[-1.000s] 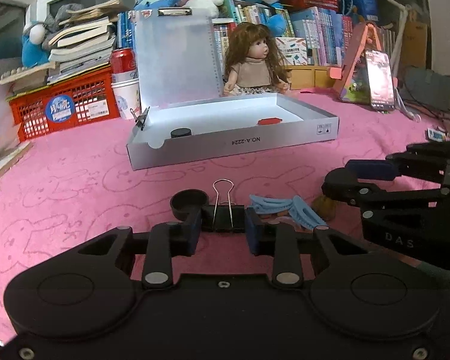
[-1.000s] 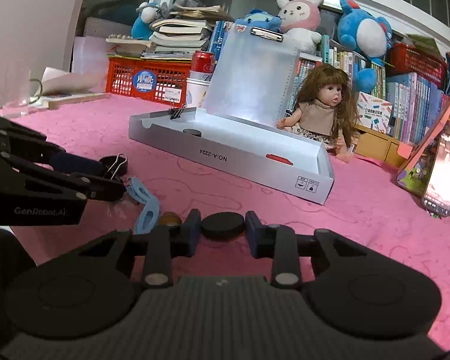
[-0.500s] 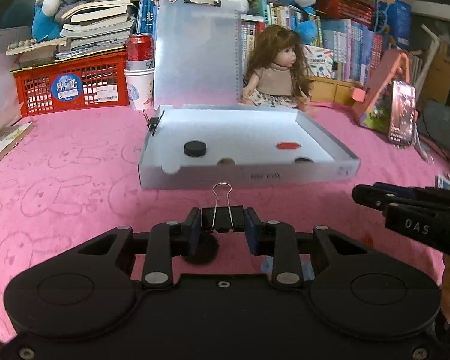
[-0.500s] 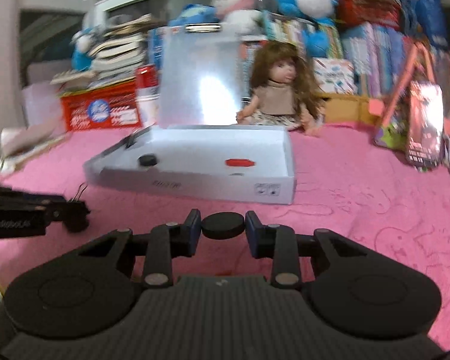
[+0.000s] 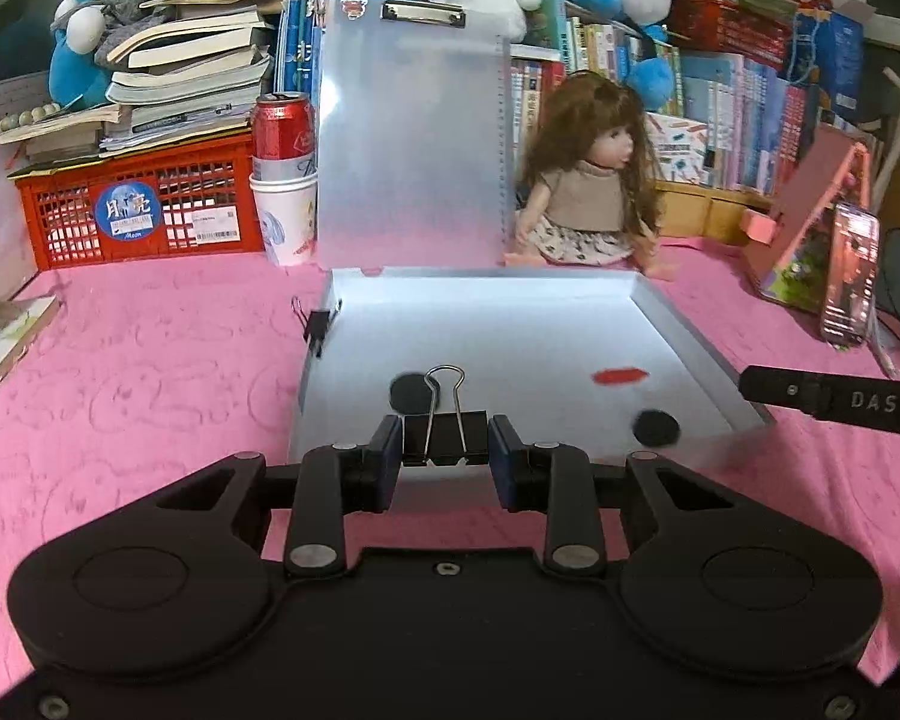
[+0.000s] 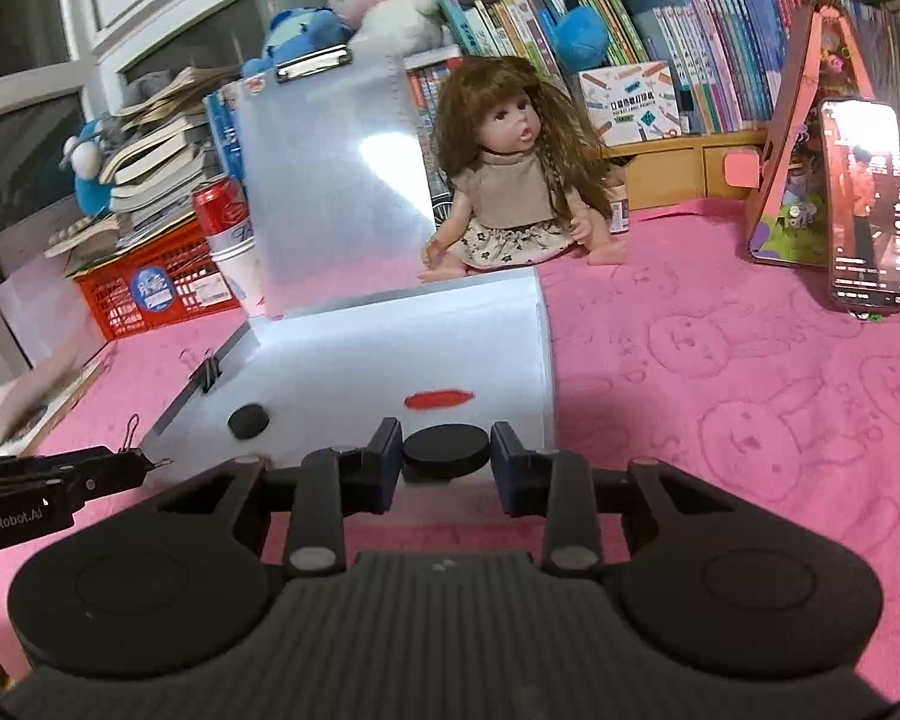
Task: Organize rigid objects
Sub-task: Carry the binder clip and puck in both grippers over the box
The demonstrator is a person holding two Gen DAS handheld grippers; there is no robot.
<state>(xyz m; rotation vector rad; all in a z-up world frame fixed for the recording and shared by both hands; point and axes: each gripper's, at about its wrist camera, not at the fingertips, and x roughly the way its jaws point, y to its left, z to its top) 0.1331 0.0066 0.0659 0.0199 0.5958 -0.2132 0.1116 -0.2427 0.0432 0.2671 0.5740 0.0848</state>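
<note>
My left gripper (image 5: 445, 450) is shut on a black binder clip (image 5: 445, 441) and holds it over the near edge of the grey tray (image 5: 678, 315). My right gripper (image 6: 446, 450) is shut on a black round disc (image 6: 446, 450) above the tray's (image 6: 543, 354) near right part. In the tray lie a black disc (image 5: 407, 393), a second black disc (image 5: 656, 427) and a flat red piece (image 5: 620, 375). Another binder clip (image 5: 318, 324) is clipped on the tray's left wall. The right gripper's side (image 5: 834, 399) shows at the right in the left wrist view.
A clear clipboard (image 5: 411, 138) stands behind the tray, with a doll (image 5: 588, 192) beside it. A red basket (image 5: 138, 207), a can in a cup (image 5: 282, 174), books and plush toys line the back. A phone (image 6: 864, 204) leans on a pink stand at right.
Both grippers have lifted from the pink cloth and moved forward to the tray, each carrying its object. The tray now lies just beneath them.
</note>
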